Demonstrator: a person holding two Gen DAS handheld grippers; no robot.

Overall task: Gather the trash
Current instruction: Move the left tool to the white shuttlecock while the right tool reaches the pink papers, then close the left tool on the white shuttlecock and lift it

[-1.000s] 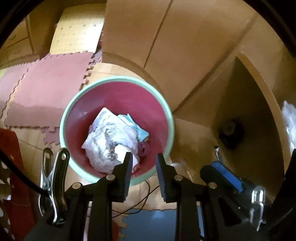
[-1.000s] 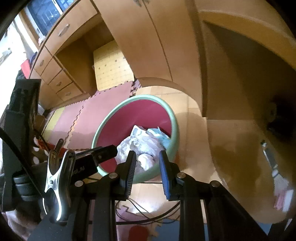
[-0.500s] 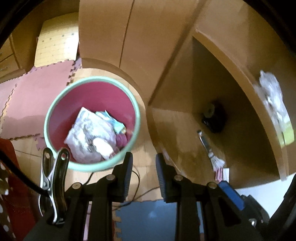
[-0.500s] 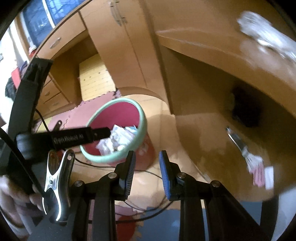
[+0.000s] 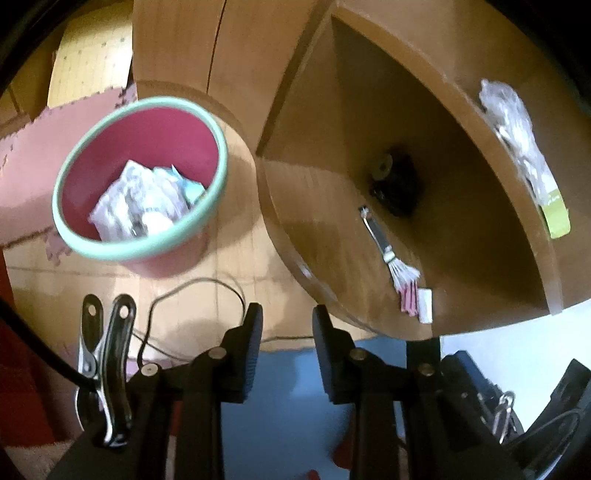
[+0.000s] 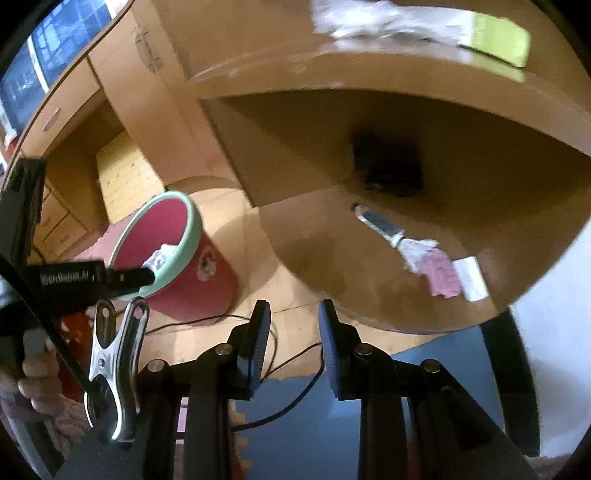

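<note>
We've got both grippers angled down toward the floor, left gripper (image 5: pixel 287 350) and right gripper (image 6: pixel 291 343) each with a narrow gap and nothing between the jaws. The pink bin (image 5: pixel 70 184) with the green rim sits on the floor off to the left, crumpled trash (image 5: pixel 138 201) inside. More crumpled wrapper (image 6: pixel 373 18) lies up on the wooden desk (image 6: pixel 295 70). A small brush (image 6: pixel 399 236) rests on the lower shelf. Cables (image 6: pixel 295 391) trail across foam mats.

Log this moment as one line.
bin: holds trash | left gripper: open, empty | right gripper: open, empty | desk: wrapper uncollected
</note>
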